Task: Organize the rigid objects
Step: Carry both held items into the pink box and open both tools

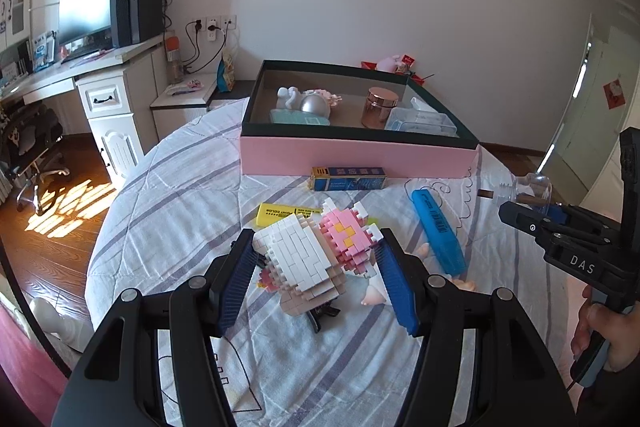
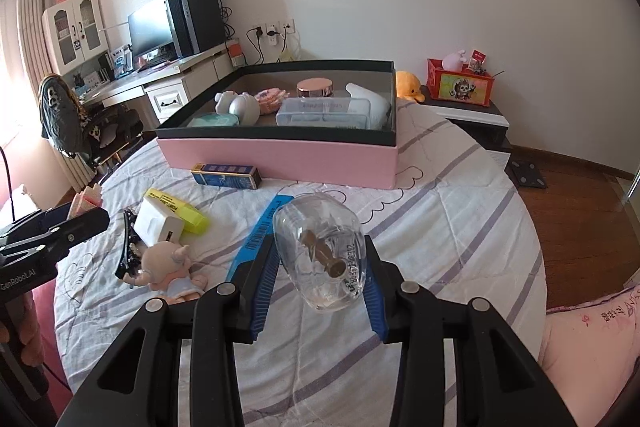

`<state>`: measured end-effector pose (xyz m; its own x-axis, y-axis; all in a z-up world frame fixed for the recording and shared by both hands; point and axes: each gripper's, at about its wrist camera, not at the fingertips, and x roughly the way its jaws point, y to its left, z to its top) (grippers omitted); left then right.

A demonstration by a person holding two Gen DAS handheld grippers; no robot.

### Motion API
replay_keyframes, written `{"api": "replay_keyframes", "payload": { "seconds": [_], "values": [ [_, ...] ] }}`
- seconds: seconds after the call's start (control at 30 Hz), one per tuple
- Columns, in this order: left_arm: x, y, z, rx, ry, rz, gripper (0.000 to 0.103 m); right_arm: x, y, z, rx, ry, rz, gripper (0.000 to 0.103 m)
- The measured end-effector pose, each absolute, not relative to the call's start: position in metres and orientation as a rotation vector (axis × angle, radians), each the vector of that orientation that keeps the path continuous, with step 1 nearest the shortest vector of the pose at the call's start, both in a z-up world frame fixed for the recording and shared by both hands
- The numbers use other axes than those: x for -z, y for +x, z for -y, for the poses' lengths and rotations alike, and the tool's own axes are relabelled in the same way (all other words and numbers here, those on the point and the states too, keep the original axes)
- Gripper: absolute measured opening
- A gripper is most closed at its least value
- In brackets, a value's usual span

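Note:
My left gripper [image 1: 316, 243] is shut on a white and pink building-block figure [image 1: 304, 255], held just above the striped bedspread. My right gripper [image 2: 320, 243] is shut on a clear glass bottle [image 2: 320, 247] with a cork stopper, its blue pads pressing both sides. In the left wrist view that bottle [image 1: 532, 187] hangs at the right, above the bed. Beyond both stands the open pink box [image 1: 360, 155] [image 2: 280, 157], which holds a silver figurine [image 2: 240, 105], a rose-gold lidded jar [image 1: 378, 107] and a clear plastic case [image 2: 324, 113].
On the bedspread lie a blue carton [image 2: 226, 175], a yellow highlighter [image 2: 180, 209], a white charger [image 2: 158, 223], a blue comb [image 1: 438, 231], a black hair clip [image 2: 128, 251] and a small doll [image 2: 168, 267]. A desk [image 1: 60, 75] stands far left, a nightstand [image 2: 468, 111] behind the bed.

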<state>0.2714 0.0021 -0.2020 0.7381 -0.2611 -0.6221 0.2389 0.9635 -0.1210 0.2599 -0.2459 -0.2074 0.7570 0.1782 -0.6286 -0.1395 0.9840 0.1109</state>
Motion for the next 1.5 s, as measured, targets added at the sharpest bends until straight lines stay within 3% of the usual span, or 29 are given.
{"api": "replay_keyframes", "payload": {
  "seconds": [0.27, 0.57, 0.87, 1.23, 1.37, 1.43, 1.5],
  "values": [
    [0.164, 0.305, 0.024, 0.306, 0.051, -0.623, 0.061, 0.169, 0.276, 0.239, -0.211, 0.029, -0.617, 0.041],
    [0.145, 0.421, 0.049, 0.387, 0.056, -0.710, 0.061, 0.135, 0.363, 0.235, -0.241, -0.022, -0.594, 0.041],
    [0.167, 0.536, 0.074, 0.312, 0.097, -0.842, 0.061, 0.159, 0.476, 0.242, -0.194, -0.030, -0.690, 0.041],
    [0.206, 0.590, 0.094, 0.198, 0.178, -0.960, 0.062, 0.195, 0.533, 0.246, -0.164, -0.047, -0.833, 0.041],
    [0.209, 0.589, 0.086, 0.177, 0.158, -0.972, 0.064, 0.196, 0.532, 0.246, -0.161, -0.041, -0.847, 0.041],
    [0.206, 0.586, 0.082, 0.168, 0.148, -0.966, 0.072, 0.195, 0.530, 0.248, -0.159, -0.024, -0.850, 0.043],
    [0.198, 0.578, 0.078, 0.186, 0.130, -0.930, 0.083, 0.191, 0.524, 0.252, -0.157, 0.000, -0.827, 0.052]
  ]
}}
